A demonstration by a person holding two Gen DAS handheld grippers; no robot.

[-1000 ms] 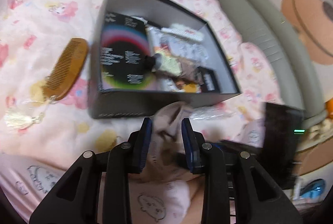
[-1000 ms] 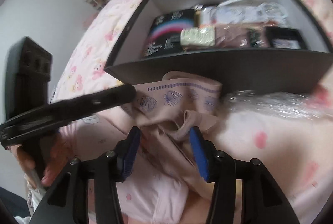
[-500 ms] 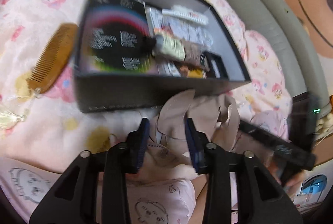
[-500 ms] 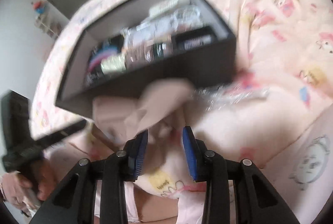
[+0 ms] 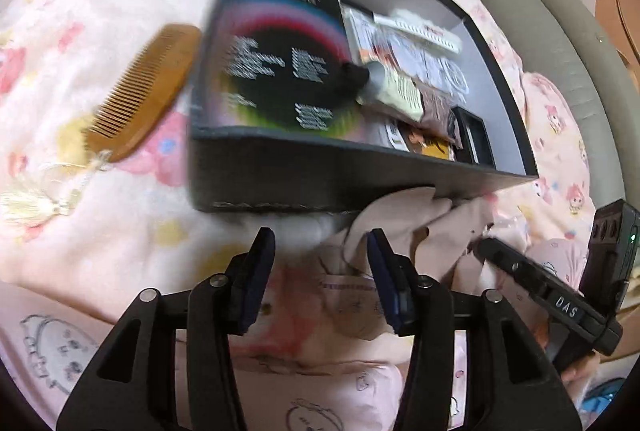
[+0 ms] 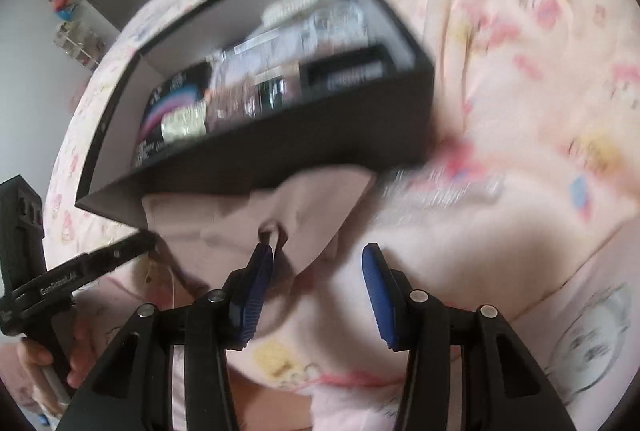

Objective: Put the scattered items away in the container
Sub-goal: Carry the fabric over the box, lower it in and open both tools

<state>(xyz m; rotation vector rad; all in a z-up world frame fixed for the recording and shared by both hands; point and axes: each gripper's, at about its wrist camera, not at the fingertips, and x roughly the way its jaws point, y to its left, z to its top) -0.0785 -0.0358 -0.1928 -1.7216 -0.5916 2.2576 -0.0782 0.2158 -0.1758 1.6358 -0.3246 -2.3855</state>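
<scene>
Both tongs, left (image 5: 320,255) and right (image 6: 316,263), opening, unclamped over beige cloth (image 6: 248,223) beside box (image 5: 320,183).

Hidden or unclear, for your record:
- Box (image 5: 320,175): far corner cut off by the top edge in your left view; its contents smear with motion in your right view, and the labels are unreadable.
- Cloth (image 5: 400,219): upper edge hidden behind the box wall; lower part covered by your grippers' fingers.
- Comb (image 5: 140,91): one end hidden behind the box wall.
- Tassel (image 5: 28,207): blurred at the left edge.
- Crinkly wrapper (image 6: 440,191): too blurred to identify.
</scene>
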